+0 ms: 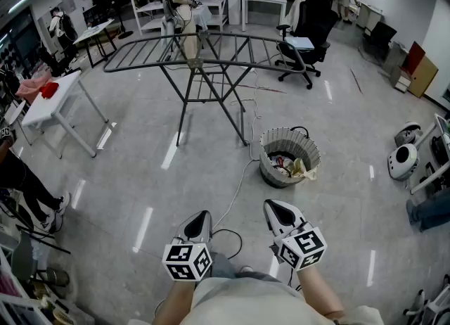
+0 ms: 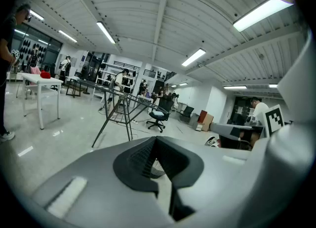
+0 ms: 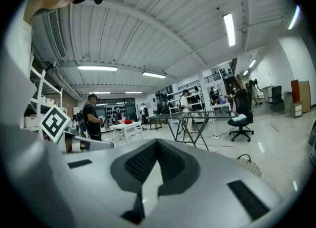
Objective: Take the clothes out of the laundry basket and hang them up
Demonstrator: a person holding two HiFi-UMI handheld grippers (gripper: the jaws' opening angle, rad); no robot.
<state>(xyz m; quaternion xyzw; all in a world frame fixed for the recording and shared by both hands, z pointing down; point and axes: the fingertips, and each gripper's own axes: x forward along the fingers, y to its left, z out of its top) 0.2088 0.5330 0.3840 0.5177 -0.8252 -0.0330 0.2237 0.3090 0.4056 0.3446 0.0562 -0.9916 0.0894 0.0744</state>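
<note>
Ahead on the grey floor, soft crumpled clothes [image 1: 295, 167] lie in the round pleated grey laundry basket [image 1: 278, 141] (probably light and limp, so pinch a raised fold). The grey left gripper [image 1: 200, 221] and right gripper [image 1: 280, 212] are both closed and empty.

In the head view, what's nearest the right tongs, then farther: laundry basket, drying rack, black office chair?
1. Laundry basket, just ahead of the right tongs.
2. Drying rack, behind the basket, mid-room.
3. Black office chair, beyond the rack, to the right.

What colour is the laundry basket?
The laundry basket is light grey, seen best in the head view.
</note>
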